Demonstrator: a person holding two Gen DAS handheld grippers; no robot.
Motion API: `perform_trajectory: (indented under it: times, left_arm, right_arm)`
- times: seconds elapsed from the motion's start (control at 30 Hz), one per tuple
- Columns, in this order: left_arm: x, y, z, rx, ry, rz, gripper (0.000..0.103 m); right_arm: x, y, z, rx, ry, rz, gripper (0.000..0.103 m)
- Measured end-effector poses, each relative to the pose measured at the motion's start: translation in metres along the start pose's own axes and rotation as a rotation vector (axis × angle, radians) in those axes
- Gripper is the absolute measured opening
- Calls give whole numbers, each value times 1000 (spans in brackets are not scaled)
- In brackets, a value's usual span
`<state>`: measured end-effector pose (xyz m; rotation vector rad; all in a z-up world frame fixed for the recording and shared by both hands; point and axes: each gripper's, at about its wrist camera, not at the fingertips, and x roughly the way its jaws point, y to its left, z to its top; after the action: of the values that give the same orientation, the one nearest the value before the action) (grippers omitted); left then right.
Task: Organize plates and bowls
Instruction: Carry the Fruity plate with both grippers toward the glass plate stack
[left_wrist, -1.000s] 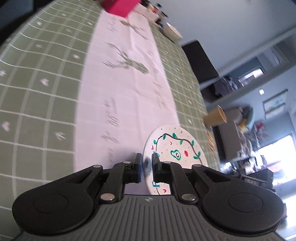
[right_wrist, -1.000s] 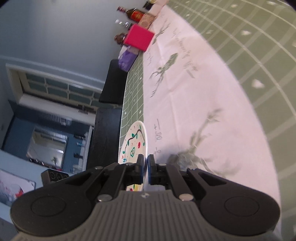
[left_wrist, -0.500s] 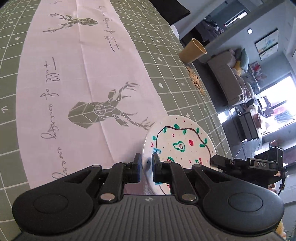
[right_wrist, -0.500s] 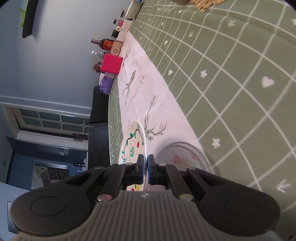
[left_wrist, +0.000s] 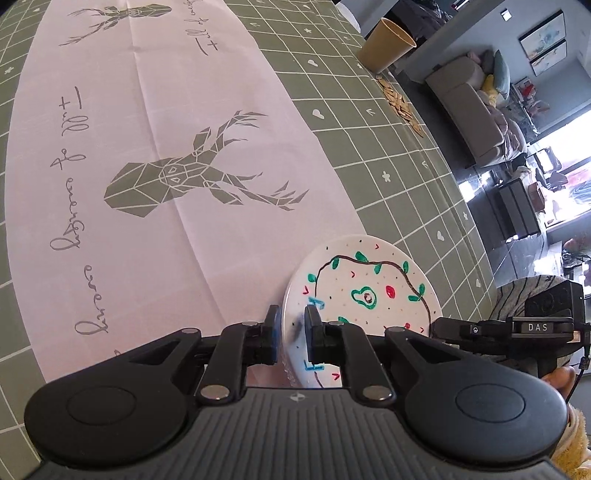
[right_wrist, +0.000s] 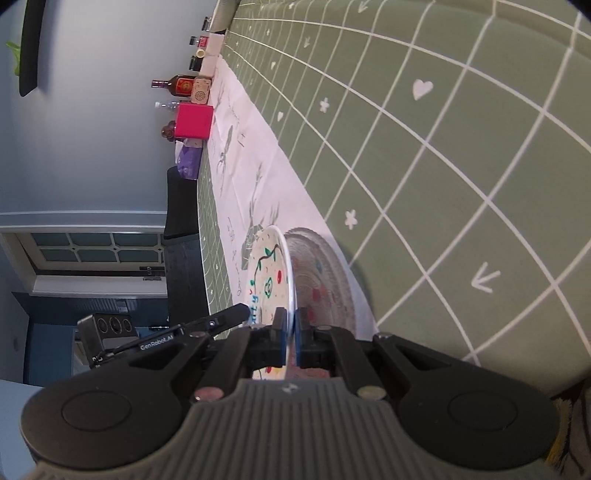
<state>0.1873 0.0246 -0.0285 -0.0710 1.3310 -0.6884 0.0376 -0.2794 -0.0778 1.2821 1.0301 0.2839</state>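
Green cloth (left_wrist: 388, 129) with a white grid, hearts and stars across the table; down its middle a pale pink runner (left_wrist: 166, 110), smooth, creased, printed with grey stag heads and script.

Left gripper (left_wrist: 291, 332): jaws narrow, just eased a shade wider, blue pads either side of the near rim of the plate (left_wrist: 369, 280) and pinching it. Right gripper (right_wrist: 291, 332): jaws clenched tight on the same plate at another part of the rim, which shows edge-on between the pads.

Plate: round, white, glossy, shallow, hand-painted with a brown vine loop, green leaves, red dots and a small avocado at the centre, blue marks near the left pads. Held tilted over the runner's near end, beside the green cloth.

Under it, flat on the runner, a glass dish (right_wrist: 325, 273): clear, round, ribbed rim, the painted colours showing in it. Cannot tell whether the two touch.

Farther along the table edge, a tan paper cup (left_wrist: 386, 46), upright, contents hidden, and near it a loose scatter of pale seeds (left_wrist: 400, 105) on the cloth. At the far end a red box (right_wrist: 194, 121) and bottles (right_wrist: 177, 84) by the wall. Beyond the table, a grey sofa (left_wrist: 469, 107).
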Motion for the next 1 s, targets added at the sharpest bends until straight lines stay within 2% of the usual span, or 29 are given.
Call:
perform_trajectory:
  times: [0.23,0.33,0.4,0.47,0.6,0.67,0.77,1.0]
  left_arm:
    - [4,-6,-1,42,2,20,16]
    - [5,-7,-2,53,-4,29,16]
    - [4,-9,-2,65,-15,53,18]
    - [6,-10,-2,82,-17,74,21]
    - [4,-11,-4,94,-28,89,22]
    - [2,-11,-6,109,-40,98,27]
    - [1,-14,-9,120,-47,114,30]
    - [-1,-17,-15,155,-95,144,35]
  right_arm:
    - [2,2,-2,-77,-8,-79,2]
    - [2,17,-7,-175,-16,-129,8]
    - [4,30,-10,-254,-16,-148,18]
    - [5,42,-14,-306,-18,-137,49]
    - [10,60,-20,-392,-25,-209,62]
    - [12,65,-21,-407,-30,-241,70]
    - [13,68,-22,-421,-34,-239,74]
    - [13,72,-25,-433,-73,-279,75]
